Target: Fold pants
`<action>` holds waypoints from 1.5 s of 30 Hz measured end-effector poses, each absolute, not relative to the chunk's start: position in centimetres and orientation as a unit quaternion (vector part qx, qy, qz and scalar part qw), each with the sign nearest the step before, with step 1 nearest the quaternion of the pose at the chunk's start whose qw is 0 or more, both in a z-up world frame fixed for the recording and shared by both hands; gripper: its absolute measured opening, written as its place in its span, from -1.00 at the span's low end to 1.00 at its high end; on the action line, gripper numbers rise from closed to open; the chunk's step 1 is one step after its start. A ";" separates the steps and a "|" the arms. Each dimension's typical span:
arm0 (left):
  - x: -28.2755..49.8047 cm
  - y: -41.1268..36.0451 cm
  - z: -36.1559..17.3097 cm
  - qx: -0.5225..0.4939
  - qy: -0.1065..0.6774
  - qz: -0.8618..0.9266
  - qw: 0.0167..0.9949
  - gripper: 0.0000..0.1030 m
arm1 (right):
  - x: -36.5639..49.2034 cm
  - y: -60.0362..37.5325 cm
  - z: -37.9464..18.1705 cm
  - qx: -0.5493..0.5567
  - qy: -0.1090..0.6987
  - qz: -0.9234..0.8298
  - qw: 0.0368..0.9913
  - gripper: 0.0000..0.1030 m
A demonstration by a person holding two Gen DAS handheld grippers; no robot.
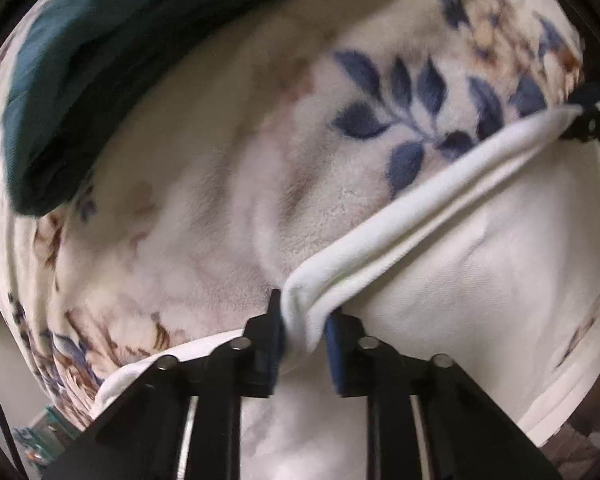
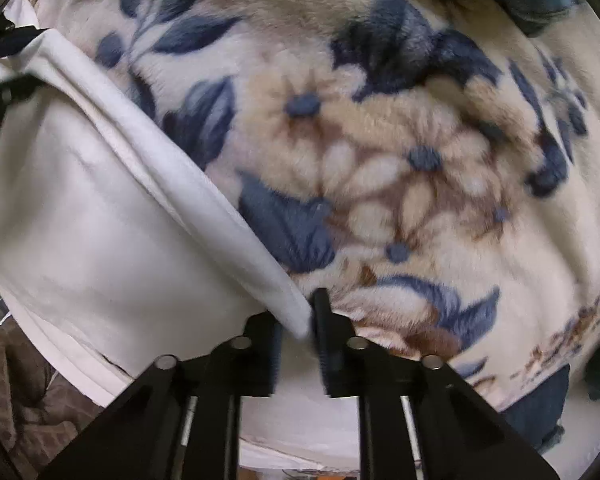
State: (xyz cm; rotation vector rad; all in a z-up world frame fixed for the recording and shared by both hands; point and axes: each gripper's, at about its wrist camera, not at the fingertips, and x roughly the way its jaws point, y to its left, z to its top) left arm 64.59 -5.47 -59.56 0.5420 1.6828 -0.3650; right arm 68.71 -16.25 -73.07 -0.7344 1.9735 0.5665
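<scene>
White pants (image 1: 460,280) lie spread on a fluffy cream blanket with blue leaves and tan flowers (image 1: 200,200). A thick folded edge of the pants runs straight between the two grippers. My left gripper (image 1: 304,310) points down, shut on one end of that edge, with cloth bunched between its pads. In the right wrist view, my right gripper (image 2: 298,316) is shut on the other end of the pants (image 2: 100,240), right at the corner. The blanket (image 2: 420,160) lies just beyond it. Each gripper shows small at the far end of the edge in the other's view.
A dark teal garment (image 1: 80,60) lies on the blanket at the upper left of the left wrist view. A dark blue cloth (image 2: 536,412) lies at the blanket's lower right edge. Brown patterned floor (image 2: 20,380) shows beyond the pants.
</scene>
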 end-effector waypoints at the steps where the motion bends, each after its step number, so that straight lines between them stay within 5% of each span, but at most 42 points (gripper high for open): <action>1: 64.6 -5.1 -58.9 0.226 0.729 -0.158 0.626 -0.78 | 68.6 -16.1 -72.9 -0.298 0.802 0.227 0.465 -0.88; 15: 55.6 -2.2 -43.7 0.121 0.694 -0.137 0.696 -0.82 | 61.6 -17.6 -63.6 -0.167 0.790 0.108 0.579 -0.92; 24: 38.2 -2.3 -47.1 0.011 0.726 -0.066 0.684 -0.83 | 44.0 -21.3 -55.6 -0.113 0.772 0.064 0.623 -0.91; 32: 28.4 -2.6 -56.0 -0.011 0.756 -0.013 0.655 -0.83 | 29.8 -20.9 -61.5 -0.142 0.773 0.082 0.613 -0.91; 38: 27.8 -3.4 -58.7 -0.007 0.743 0.011 0.670 -0.74 | 26.8 -20.2 -65.6 -0.178 0.758 0.090 0.621 -0.84; 41: 27.8 -3.8 -57.1 -0.005 0.733 0.023 0.679 -0.60 | 26.7 -20.4 -65.4 -0.146 0.759 0.087 0.628 -0.51; 43: 27.7 -4.1 -55.4 -0.016 0.725 0.027 0.688 -0.12 | 26.7 -20.9 -64.4 -0.104 0.760 0.095 0.635 0.78; 44: 27.5 -4.2 -54.9 -0.018 0.723 0.029 0.690 0.08 | 26.8 -21.1 -63.7 -0.081 0.758 0.102 0.639 0.85; 45: 27.4 -4.4 -54.2 -0.023 0.719 0.032 0.693 0.62 | 26.8 -21.3 -62.9 -0.060 0.756 0.103 0.644 0.85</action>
